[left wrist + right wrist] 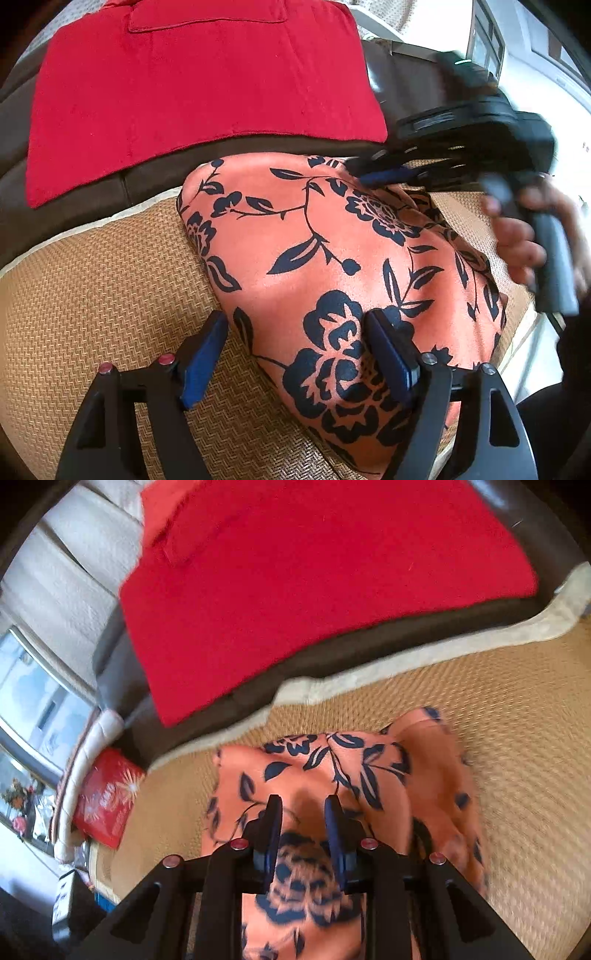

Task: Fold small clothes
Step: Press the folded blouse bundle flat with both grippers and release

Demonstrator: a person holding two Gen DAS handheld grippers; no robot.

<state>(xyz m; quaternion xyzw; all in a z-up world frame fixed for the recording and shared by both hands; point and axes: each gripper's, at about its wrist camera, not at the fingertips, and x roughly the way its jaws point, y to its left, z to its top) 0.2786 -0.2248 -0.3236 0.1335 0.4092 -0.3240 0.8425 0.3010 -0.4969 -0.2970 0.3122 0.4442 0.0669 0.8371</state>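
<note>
An orange garment with dark blue flowers (314, 236) lies folded on a woven straw mat (110, 280). My left gripper (299, 325) is open at the garment's near edge, its right finger over the cloth and its left finger over the mat. My right gripper (373, 171) reaches in from the right at the garment's far corner, blurred. In the right wrist view the right gripper (303, 805) has its fingers a small gap apart over the orange garment (306, 775); whether cloth is pinched between them is unclear.
A red towel (192, 92) lies on the dark brown sofa back behind the mat (517, 716). A red bag (107, 797) and windows (37, 701) are off to the side. A person's hand (517, 236) holds the right gripper's handle.
</note>
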